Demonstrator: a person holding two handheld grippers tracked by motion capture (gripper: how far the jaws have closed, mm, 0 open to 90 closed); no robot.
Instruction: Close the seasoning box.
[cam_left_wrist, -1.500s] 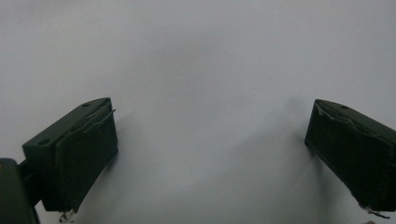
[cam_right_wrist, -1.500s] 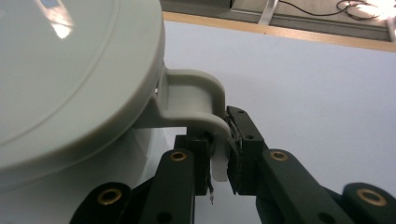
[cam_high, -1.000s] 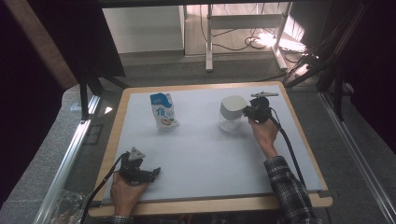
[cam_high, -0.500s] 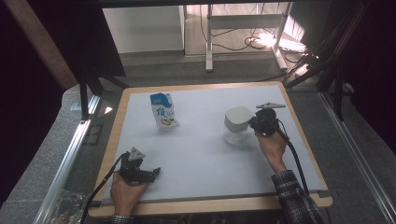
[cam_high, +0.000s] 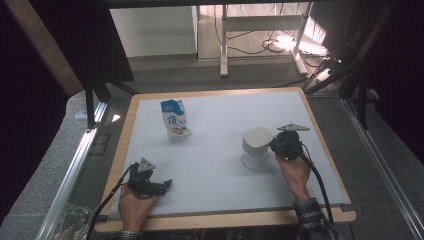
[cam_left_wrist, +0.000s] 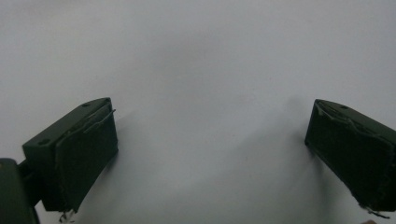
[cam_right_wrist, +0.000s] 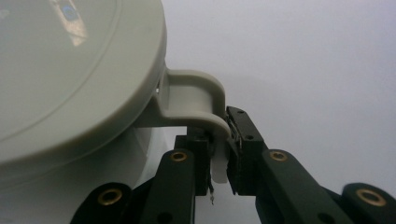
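A white lidded cup (cam_high: 256, 142) is over the right half of the white tabletop (cam_high: 220, 170). My right gripper (cam_high: 274, 146) is at its right side, shut on the cup's handle (cam_right_wrist: 196, 95). In the right gripper view the jaws pinch the lower end of the handle at my right gripper (cam_right_wrist: 219, 161), and the cup's lid (cam_right_wrist: 70, 70) spreads across the left. Whether the cup rests on the table I cannot tell. A blue and white milk carton (cam_high: 175, 119) stands at the back left. My left gripper (cam_high: 165, 185) rests open near the front left edge, with nothing between its fingers (cam_left_wrist: 84, 149).
The tabletop has a wooden rim (cam_high: 225, 220). Metal rails (cam_high: 70, 175) run beside the table on both sides. Cables (cam_high: 320, 185) trail from both grippers toward the person. A desk frame and wires lie on the floor beyond the far edge.
My right gripper has carried the cup from the back right toward the near edge and slightly right. The left gripper and the carton have stayed in place.
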